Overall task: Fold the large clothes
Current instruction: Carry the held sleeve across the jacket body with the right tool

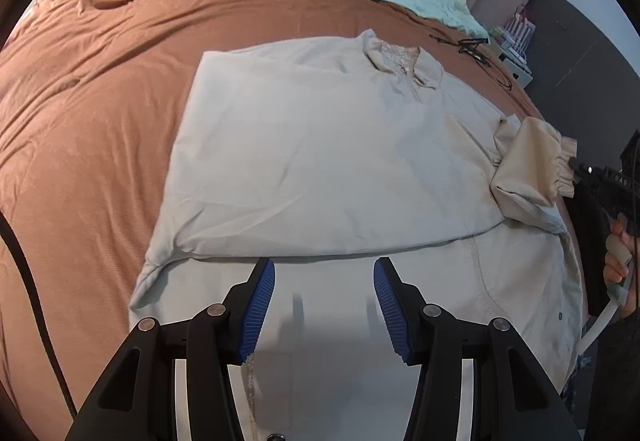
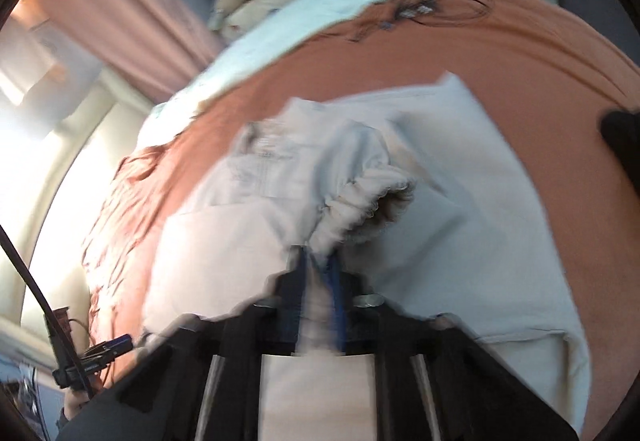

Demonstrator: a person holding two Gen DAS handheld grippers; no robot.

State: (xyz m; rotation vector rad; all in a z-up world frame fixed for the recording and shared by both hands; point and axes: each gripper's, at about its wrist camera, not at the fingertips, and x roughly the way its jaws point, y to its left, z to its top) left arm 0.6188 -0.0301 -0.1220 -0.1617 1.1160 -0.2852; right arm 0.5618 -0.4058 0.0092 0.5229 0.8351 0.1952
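Sleeve fold in hand: your right gripper [image 2: 318, 261] pinches the gathered cuff [image 2: 372, 201] at the garment [image 1: 328, 161] edge, garment flat on the brown bedsheet [image 1: 100, 81]. Your left gripper [image 1: 324, 305] hangs spread above the near hem, holding nothing. Next, I judge, carry the cuff across the garment's middle.

The left gripper [image 1: 324, 305] had two black angular finger arms, each faced on the inner side with a blue ribbed pad [image 1: 259, 311]. Round silver screw heads [image 1: 218, 308] sat at the pivots behind the pads, two on each side, and pale metal rods ran back between the arms. The right gripper [image 2: 319, 261] was built the same, black with blue pads and silver screws behind them, though blurred in its own view. Seen from the left gripper, its black body bore small pale lettering too small to read. A hand [image 1: 618, 257] gripped its handle, with a pale strap below.
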